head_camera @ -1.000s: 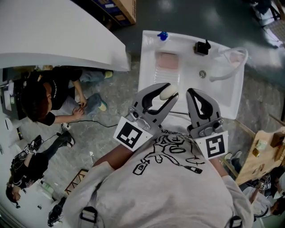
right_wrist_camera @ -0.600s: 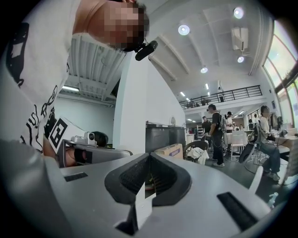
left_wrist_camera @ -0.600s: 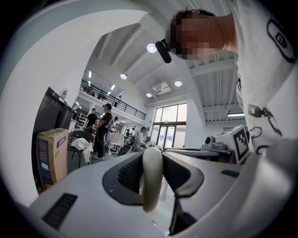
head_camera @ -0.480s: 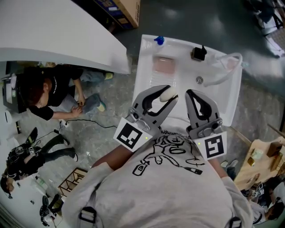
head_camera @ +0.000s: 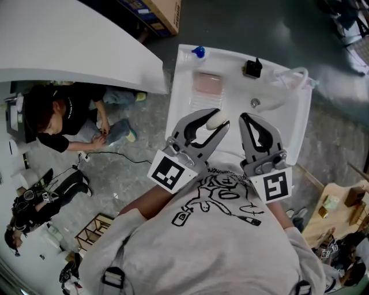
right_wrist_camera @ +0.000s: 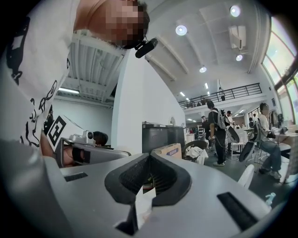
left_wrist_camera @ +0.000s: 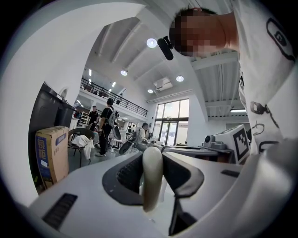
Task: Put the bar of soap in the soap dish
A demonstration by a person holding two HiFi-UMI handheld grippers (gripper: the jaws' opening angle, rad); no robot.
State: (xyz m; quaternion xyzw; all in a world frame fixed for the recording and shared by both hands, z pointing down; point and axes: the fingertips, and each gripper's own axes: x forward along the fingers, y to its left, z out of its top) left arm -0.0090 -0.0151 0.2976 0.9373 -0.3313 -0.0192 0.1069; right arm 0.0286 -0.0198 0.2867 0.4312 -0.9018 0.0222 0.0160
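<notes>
A cream bar of soap is pinched between the jaws of my left gripper, which is shut on it. In the left gripper view the soap bar stands on edge between the dark pads of the left gripper. My right gripper hovers beside it, shut and holding nothing; the right gripper shows its jaws meeting. Both hang over the near part of a white sink. The pink soap dish lies on the sink's far left, beyond the left gripper.
On the sink are a blue object, a black fitting, a drain and a white hose. A white curved counter lies left; a person sits on the floor below it. A cardboard box stands beyond.
The sink and soap dish have slid left and slightly down in the head view as both grippers travelled together. The soap stays in the left gripper; neither pair of jaws has changed.
</notes>
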